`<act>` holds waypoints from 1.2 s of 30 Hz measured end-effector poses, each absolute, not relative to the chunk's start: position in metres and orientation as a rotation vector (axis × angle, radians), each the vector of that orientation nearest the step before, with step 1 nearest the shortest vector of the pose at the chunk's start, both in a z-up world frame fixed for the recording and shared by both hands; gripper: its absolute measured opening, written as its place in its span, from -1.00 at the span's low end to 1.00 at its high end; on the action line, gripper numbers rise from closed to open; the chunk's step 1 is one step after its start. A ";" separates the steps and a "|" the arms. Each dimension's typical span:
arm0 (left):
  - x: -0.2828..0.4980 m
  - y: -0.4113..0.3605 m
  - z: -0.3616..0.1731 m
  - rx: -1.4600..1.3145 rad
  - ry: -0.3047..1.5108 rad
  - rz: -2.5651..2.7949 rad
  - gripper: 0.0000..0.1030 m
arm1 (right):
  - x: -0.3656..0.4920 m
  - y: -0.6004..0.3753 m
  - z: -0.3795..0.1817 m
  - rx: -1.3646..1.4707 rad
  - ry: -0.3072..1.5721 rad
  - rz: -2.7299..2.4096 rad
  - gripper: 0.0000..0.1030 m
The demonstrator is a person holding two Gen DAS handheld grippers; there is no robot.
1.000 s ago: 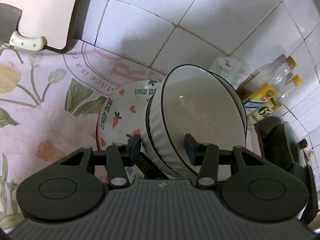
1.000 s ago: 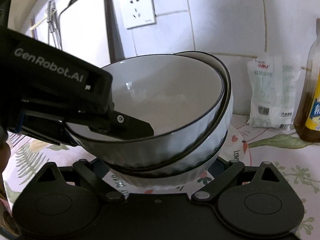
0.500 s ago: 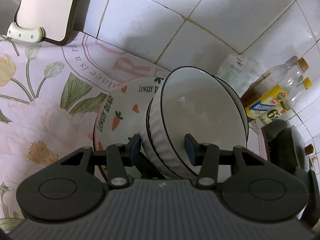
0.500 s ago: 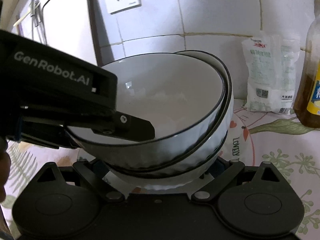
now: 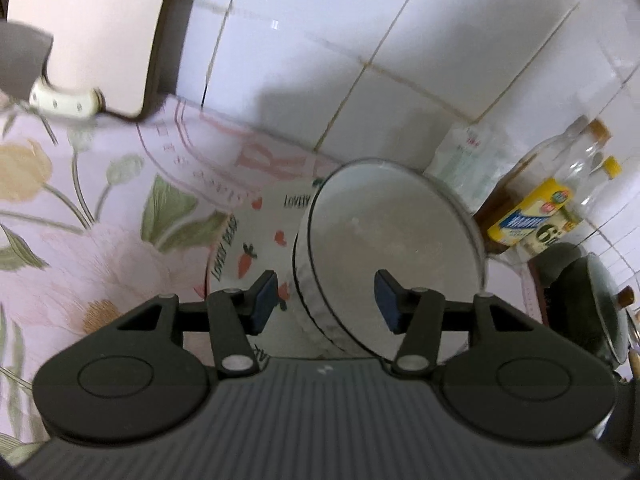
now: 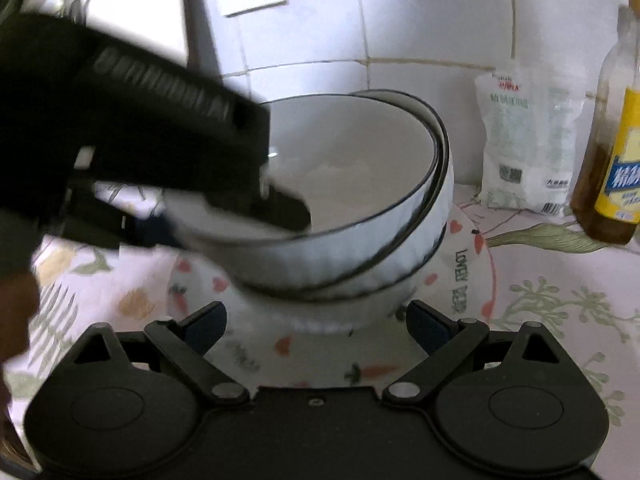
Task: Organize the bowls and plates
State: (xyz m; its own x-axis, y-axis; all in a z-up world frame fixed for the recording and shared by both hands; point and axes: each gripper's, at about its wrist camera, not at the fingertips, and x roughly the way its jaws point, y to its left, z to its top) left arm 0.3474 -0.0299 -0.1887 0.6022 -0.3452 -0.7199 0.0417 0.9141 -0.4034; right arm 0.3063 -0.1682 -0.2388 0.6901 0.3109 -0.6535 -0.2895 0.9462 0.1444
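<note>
2 wrist cams, close, angled down; both share stacked bowls (image 5: 394, 248) (image 6: 352, 200).

- The bowls (image 6: 360, 184) are glazed white, rimmed in black, with ribbed outsides.
- The plate (image 6: 460, 272) is white, printed with red hearts, orange carrots and dark lettering.
- The surface (image 5: 100, 216) is covered in pale pink with yellow flowers and green leaves.
- The bottle (image 6: 616, 168) is labelled in yellow and blue.
- The wall tiles (image 5: 460, 32) are white.
</note>
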 end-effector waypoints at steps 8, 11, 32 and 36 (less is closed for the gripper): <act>0.309 -0.022 -0.144 -0.294 0.825 -0.260 0.14 | 0.265 -0.177 -0.203 0.035 0.668 0.341 0.91; 0.293 -0.022 -0.136 -0.279 0.837 -0.270 0.15 | 0.254 -0.184 -0.193 0.048 0.654 0.327 0.91; 0.184 0.002 -0.043 -0.186 0.768 -0.310 0.55 | 0.153 -0.218 -0.077 -0.005 0.562 0.150 0.91; 0.163 0.000 -0.033 -0.119 0.736 -0.259 0.79 | 0.135 -0.222 -0.061 0.010 0.572 0.122 0.91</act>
